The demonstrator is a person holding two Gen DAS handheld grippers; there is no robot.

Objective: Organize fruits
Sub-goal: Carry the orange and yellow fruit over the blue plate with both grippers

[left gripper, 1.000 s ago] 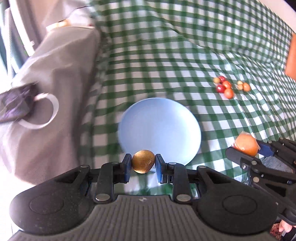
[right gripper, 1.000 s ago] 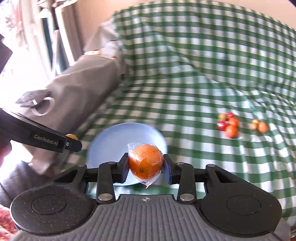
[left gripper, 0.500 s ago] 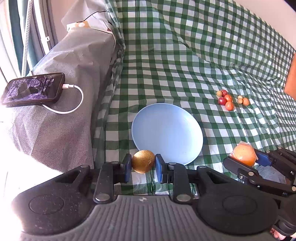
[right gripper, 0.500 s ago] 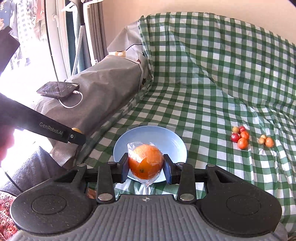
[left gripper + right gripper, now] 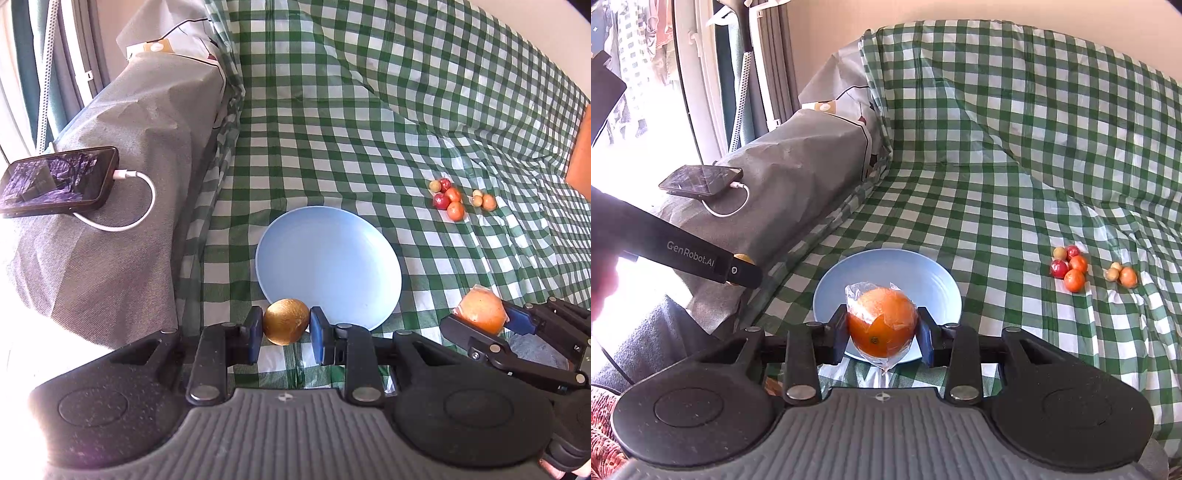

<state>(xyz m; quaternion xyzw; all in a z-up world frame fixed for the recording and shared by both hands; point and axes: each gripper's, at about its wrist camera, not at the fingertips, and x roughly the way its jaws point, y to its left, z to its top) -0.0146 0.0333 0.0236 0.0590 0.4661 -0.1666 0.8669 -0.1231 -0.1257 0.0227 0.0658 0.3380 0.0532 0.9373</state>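
While both grippers carry fruit, what matters for the next move is where the blue plate (image 5: 328, 266) lies from each load. The left gripper (image 5: 286, 334) has its pads closed on a golden-brown kiwi (image 5: 286, 321), whose long axis runs across the gap, and in the left wrist view the plate sits just above and to the right of it, its near rim almost behind the right pad. The right gripper (image 5: 882, 334) is clamped on a plastic-wrapped orange (image 5: 881, 323), which in the right wrist view hangs squarely in front of the plate's lower half. Judging by that overlap, the right hand seems better lined up. Small fruits (image 5: 1069, 266) lie well apart at the frame's right, on the green checked cloth (image 5: 979, 192).
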